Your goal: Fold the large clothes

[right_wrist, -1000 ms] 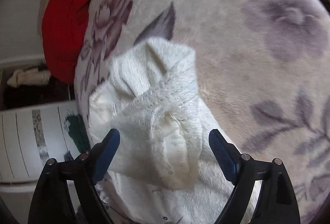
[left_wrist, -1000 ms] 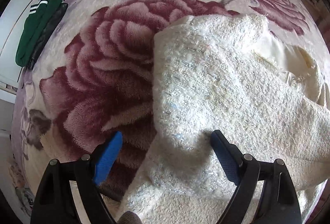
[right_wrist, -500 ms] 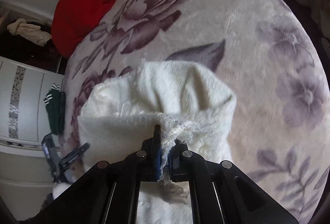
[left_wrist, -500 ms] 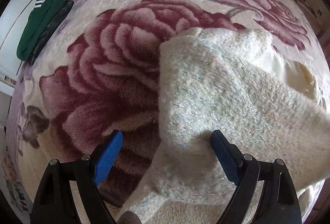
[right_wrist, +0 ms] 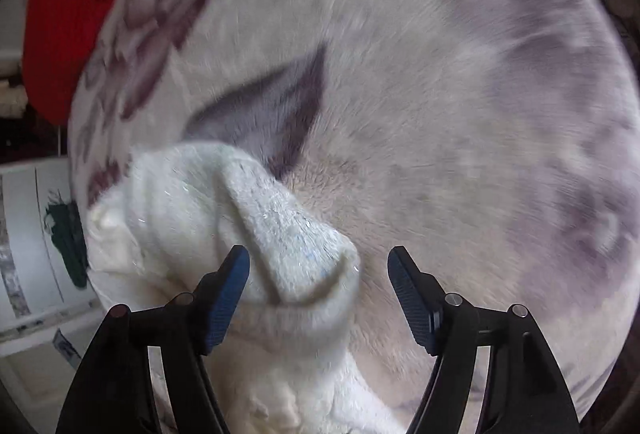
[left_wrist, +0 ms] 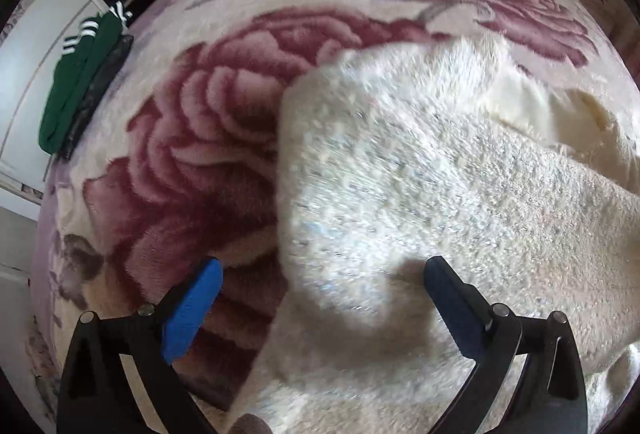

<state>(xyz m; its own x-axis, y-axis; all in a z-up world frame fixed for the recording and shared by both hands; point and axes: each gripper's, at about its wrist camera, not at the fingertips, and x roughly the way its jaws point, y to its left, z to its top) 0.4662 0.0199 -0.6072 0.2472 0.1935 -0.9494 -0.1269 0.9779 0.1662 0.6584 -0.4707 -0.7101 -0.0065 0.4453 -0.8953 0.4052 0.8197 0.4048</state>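
Released white garment [right_wrist: 288, 246] lies near red cloth [right_wrist: 68, 18].

Half a second ago the right gripper [right_wrist: 318, 282] was pinched shut on a bunched edge of the white fuzzy garment [right_wrist: 224, 234]; now its jaws are opening and that fold lies loose between the fingers [right_wrist: 228, 294], no longer pressed. The gripper has swung across the floral blanket [right_wrist: 400, 94], so the garment now sits lower and to the left. The left gripper [left_wrist: 320, 310] is spreading wider, straddling the garment's edge [left_wrist: 400, 194].
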